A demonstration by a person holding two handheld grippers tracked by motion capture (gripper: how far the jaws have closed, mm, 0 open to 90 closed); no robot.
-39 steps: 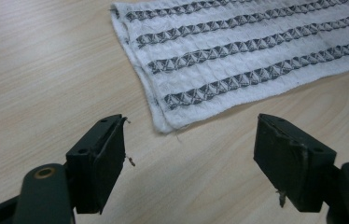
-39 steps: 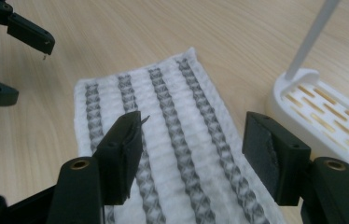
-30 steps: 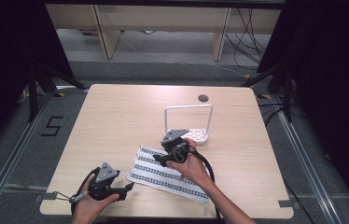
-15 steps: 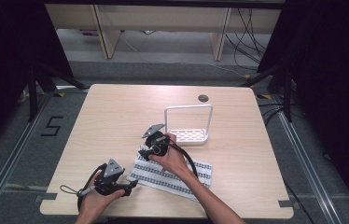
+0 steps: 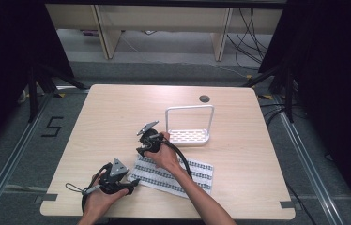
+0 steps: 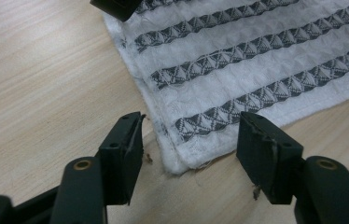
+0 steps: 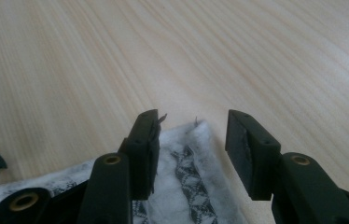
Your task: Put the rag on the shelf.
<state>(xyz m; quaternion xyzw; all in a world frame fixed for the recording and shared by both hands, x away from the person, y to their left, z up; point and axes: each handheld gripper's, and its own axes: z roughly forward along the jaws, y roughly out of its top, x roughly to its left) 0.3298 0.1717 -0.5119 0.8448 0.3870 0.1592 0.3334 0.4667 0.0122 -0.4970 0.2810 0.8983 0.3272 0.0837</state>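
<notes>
Striped towel [image 5: 173,174] flat on table [image 5: 117,112]; left gripper [image 6: 189,154] and right gripper [image 7: 191,149] straddle corners, jaws wide (probably lining up to pinch).

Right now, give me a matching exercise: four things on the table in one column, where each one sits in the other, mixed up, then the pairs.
Things
1. towel
2. rack
3. left gripper
4. right gripper

Places
A. open over the towel's far corner
B. far side of the table, near the round hole
C. flat near the front edge
D. open around the towel's near corner

Pairs: 1-C, 2-B, 3-D, 4-A
</notes>
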